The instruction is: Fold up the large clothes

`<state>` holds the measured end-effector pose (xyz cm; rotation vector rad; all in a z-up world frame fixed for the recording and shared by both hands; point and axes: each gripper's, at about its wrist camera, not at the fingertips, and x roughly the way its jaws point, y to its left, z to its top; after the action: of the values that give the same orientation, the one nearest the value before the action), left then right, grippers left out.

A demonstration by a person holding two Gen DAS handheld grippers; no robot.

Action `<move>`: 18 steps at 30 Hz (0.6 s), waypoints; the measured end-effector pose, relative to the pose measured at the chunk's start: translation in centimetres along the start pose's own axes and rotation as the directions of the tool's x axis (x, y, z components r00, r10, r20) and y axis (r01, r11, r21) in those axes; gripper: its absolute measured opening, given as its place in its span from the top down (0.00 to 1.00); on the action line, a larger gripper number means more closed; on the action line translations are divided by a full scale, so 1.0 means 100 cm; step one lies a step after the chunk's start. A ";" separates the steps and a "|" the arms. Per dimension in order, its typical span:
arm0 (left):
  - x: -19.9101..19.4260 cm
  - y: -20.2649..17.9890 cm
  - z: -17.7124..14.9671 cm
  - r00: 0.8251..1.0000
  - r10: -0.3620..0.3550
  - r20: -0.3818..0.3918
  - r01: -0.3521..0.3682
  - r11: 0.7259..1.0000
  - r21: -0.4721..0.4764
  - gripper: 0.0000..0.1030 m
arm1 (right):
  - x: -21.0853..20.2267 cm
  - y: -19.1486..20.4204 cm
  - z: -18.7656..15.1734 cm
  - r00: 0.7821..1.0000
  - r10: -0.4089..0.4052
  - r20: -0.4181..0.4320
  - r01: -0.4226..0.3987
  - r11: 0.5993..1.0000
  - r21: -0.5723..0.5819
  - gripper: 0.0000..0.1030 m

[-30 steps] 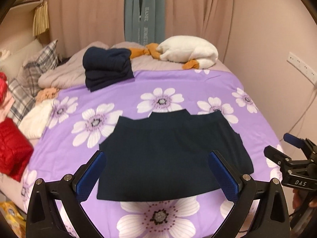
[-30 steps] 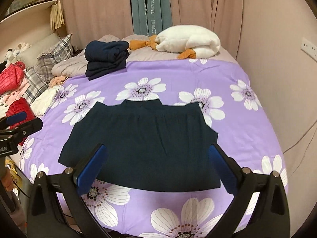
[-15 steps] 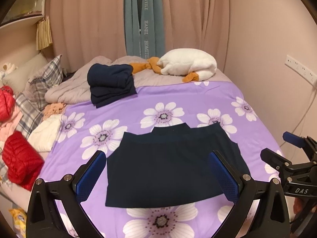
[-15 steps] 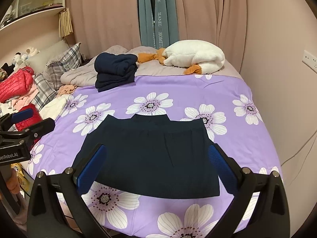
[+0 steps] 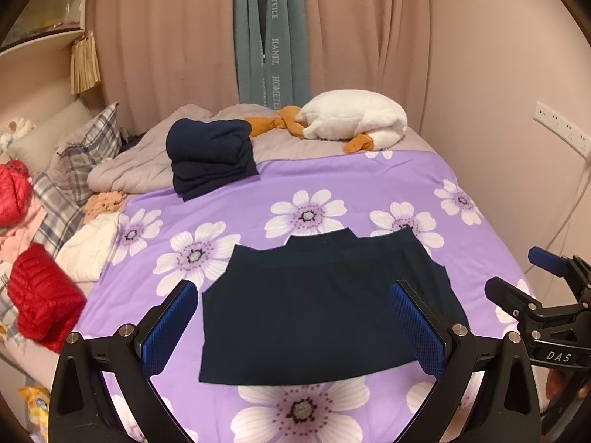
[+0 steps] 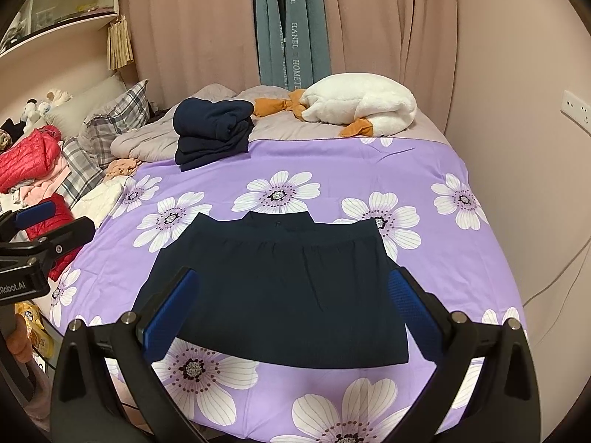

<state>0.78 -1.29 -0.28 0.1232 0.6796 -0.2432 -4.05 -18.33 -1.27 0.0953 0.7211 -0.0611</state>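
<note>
A dark navy garment (image 5: 317, 306) (image 6: 280, 291) lies flat on the purple flowered bedspread (image 5: 332, 192) (image 6: 332, 173), folded into a wide panel with its collar toward the far side. My left gripper (image 5: 295, 328) hovers above the near edge of the bed, open, nothing between its blue pads. My right gripper (image 6: 291, 313) is also open and empty, held back from the garment. Each gripper shows at the edge of the other's view: the right gripper (image 5: 543, 295), the left gripper (image 6: 37, 243).
A stack of folded navy clothes (image 5: 210, 158) sits at the far side, beside a white plush goose (image 5: 351, 122). Red jackets (image 5: 40, 295), a white garment (image 5: 88, 251) and plaid pillows (image 5: 85, 155) crowd the left. A wall (image 5: 517, 74) with sockets runs along the right.
Both grippers have drawn back and risen from the garment, which now looks smaller and farther away. The garment itself has not moved.
</note>
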 end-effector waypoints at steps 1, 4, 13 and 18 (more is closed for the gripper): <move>-0.001 -0.001 0.000 1.000 0.000 0.002 0.000 1.000 -0.001 0.01 | -0.001 0.000 0.000 1.000 -0.001 0.000 0.001 1.000 0.000 0.00; 0.000 -0.001 0.000 1.000 0.001 0.002 -0.001 1.000 -0.002 0.01 | -0.001 0.001 0.001 1.000 0.002 0.001 -0.002 1.000 0.001 0.00; -0.001 0.005 -0.005 1.000 0.009 0.003 -0.009 1.000 0.006 0.01 | -0.001 0.001 0.002 1.000 0.005 0.003 -0.005 1.000 0.003 0.00; -0.002 0.008 -0.008 1.000 0.006 -0.003 -0.006 1.000 0.013 0.01 | 0.000 0.002 0.002 1.000 0.006 0.002 -0.006 1.000 0.002 0.00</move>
<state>0.38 -0.35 -0.71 0.1376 0.6811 -0.2417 -3.94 -18.19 -1.09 0.0995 0.7190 -0.0567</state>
